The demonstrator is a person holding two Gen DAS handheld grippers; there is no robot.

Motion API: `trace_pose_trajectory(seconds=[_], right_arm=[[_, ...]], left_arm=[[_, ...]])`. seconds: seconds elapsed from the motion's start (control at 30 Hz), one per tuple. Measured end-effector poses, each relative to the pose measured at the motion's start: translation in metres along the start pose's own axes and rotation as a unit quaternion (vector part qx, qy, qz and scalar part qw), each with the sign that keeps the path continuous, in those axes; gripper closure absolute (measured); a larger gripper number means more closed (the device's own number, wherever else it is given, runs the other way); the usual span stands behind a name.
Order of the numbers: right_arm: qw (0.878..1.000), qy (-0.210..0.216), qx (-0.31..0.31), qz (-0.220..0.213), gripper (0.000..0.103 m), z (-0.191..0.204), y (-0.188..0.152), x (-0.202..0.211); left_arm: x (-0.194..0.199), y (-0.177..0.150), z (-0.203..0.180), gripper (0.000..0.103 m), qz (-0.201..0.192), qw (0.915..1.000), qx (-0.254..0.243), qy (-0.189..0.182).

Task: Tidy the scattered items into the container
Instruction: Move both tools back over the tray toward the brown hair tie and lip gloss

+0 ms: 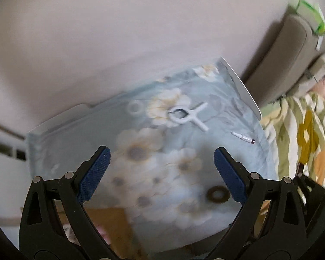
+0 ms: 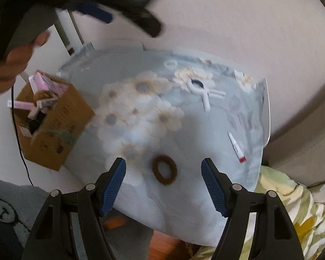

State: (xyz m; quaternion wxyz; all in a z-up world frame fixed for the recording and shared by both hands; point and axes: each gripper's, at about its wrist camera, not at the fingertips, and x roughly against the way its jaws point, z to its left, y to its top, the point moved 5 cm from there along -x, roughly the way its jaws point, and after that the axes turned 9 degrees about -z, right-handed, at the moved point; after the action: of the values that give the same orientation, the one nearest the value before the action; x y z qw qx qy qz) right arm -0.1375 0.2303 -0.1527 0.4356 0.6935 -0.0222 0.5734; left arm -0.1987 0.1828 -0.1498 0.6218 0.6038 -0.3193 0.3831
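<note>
A brown hair tie (image 2: 164,169) lies on the flower-print cloth (image 2: 184,195), just ahead of my open, empty right gripper (image 2: 163,165); it also shows in the left wrist view (image 1: 217,193). A white clip (image 2: 202,92) (image 1: 189,116), a small white ring (image 2: 170,64) (image 1: 135,107) and a white tube with a red cap (image 2: 236,147) (image 1: 243,138) lie farther off. A cardboard box (image 2: 54,127) at the cloth's left holds pink and white items. My left gripper (image 1: 162,160) is open and empty above the cloth; it appears blurred at the top of the right wrist view (image 2: 130,17).
A person's hand (image 2: 8,65) holds the left gripper above the box. A black cable (image 2: 21,151) runs beside the box. A grey sofa (image 1: 288,60) and a patterned blanket (image 1: 303,143) lie to the right. A white wall stands behind.
</note>
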Motion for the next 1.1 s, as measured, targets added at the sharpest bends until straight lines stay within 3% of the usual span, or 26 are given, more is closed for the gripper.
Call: trace_pose_trajectory(seconds=[0.17,0.43,0.57,0.83,1.1], right_arm=[[1.0,-0.01,0.027,0.014,0.035,-0.003,-0.017,-0.02],[0.998,0.008,0.052,0.018,0.035,0.0,-0.035,-0.051],[0.998,0.016,0.056,0.02,0.035,0.0,-0.039,-0.06],[0.998,0.028,0.05,0.008,0.035,-0.008,-0.04,-0.067],[0.998,0.028,0.064,-0.008,0.035,-0.006,-0.043,-0.069]], left_arm=[[-0.062,0.008,-0.022,0.006,0.047,0.9987,0.0,-0.018],[-0.131,0.012,-0.025,0.007,0.083,0.996,0.026,-0.019],[-0.149,0.011,-0.025,0.007,0.087,0.9943,0.051,-0.033],[-0.165,0.004,-0.026,0.01,0.087,0.9941,0.058,-0.027],[-0.169,-0.003,-0.023,0.026,0.081,0.9943,0.068,-0.02]])
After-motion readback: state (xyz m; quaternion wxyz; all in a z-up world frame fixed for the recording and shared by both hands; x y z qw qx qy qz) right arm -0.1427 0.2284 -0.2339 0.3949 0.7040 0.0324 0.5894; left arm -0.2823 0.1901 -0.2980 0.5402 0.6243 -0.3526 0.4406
